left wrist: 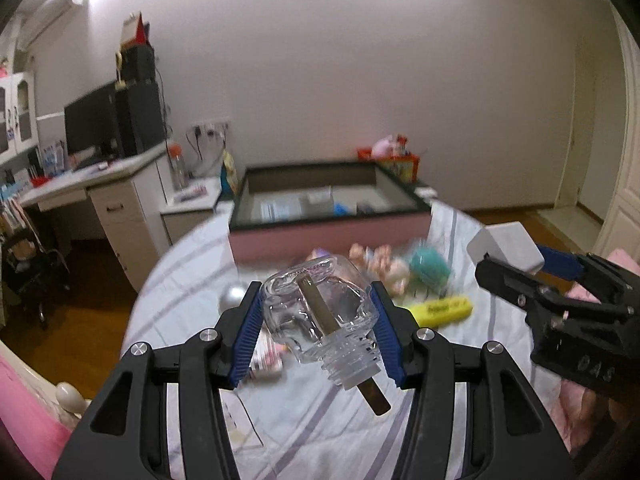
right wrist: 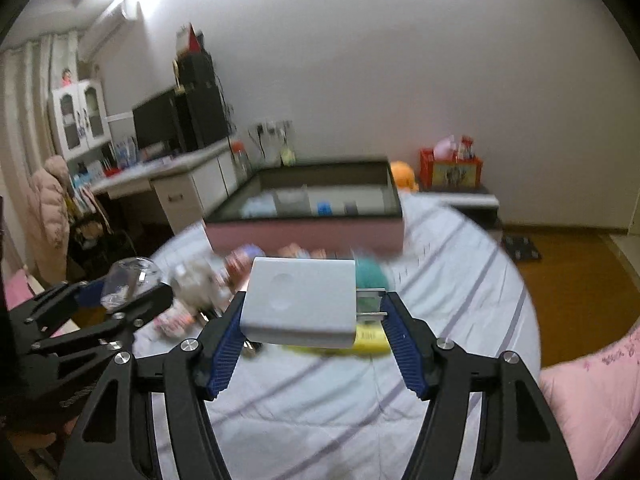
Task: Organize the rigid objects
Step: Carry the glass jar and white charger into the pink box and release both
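From the left wrist view, your left gripper has its jaws closed on the glass bottle, which lies sideways between the blue pads with a brown stick through its neck. It is lifted clear of the bed. Ahead, the pink box sits at the far end of the bed with a few items already inside, so I judge the sorting partly done. Much is left: a yellow highlighter, a teal toy, small dolls, a silver ball and a printed packet lie on the sheet between you and the box. The box's dark rim stands above the bed, so the bottle must clear it. Your right gripper is close on the right; keep the two apart.

From the right wrist view, your right gripper holds the white charger in its jaws, prongs pointing toward the right finger, also raised above the bed. The pink box lies straight ahead, with open room inside near its front wall, though blur hides detail. The left gripper with the bottle hovers near the bed's left edge. The bed falls away to bare floor on the right.
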`<action>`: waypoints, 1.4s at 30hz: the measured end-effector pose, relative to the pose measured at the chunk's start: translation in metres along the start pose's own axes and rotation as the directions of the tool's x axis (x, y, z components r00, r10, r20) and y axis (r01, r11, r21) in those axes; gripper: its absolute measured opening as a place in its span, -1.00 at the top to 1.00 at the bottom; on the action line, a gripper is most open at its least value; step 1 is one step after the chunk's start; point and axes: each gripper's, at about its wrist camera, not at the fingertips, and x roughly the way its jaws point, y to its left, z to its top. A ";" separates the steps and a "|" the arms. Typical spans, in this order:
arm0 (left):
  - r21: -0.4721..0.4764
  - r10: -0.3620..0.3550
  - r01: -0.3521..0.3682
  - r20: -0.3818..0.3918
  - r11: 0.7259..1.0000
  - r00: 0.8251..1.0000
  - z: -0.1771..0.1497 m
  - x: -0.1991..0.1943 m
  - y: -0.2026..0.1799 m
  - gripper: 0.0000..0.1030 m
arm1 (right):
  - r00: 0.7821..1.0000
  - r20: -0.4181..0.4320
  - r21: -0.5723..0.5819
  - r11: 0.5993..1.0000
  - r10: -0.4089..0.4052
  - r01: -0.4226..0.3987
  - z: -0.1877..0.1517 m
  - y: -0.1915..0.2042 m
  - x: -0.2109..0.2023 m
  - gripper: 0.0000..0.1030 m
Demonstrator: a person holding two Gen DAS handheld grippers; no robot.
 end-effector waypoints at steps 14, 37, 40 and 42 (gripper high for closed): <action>-0.021 0.080 -0.077 0.185 0.997 0.980 0.045 -0.041 0.003 -0.03 | 0.971 0.227 -0.095 0.990 -0.077 0.100 0.045 0.038 -0.037 -0.31; 0.087 0.039 -0.046 0.083 0.995 0.996 0.126 0.115 0.014 -0.02 | 0.983 0.164 -0.117 0.987 -0.087 0.107 0.116 0.010 0.079 -0.31; 0.099 0.035 -0.036 0.009 0.994 0.999 0.134 0.164 0.017 -0.02 | 0.990 0.109 -0.126 0.987 -0.090 0.104 0.123 0.004 0.113 -0.31; 0.099 0.042 -0.038 -0.038 0.994 0.998 0.133 0.189 0.018 -0.02 | 0.993 0.064 -0.133 0.985 -0.099 0.107 0.126 0.000 0.138 -0.31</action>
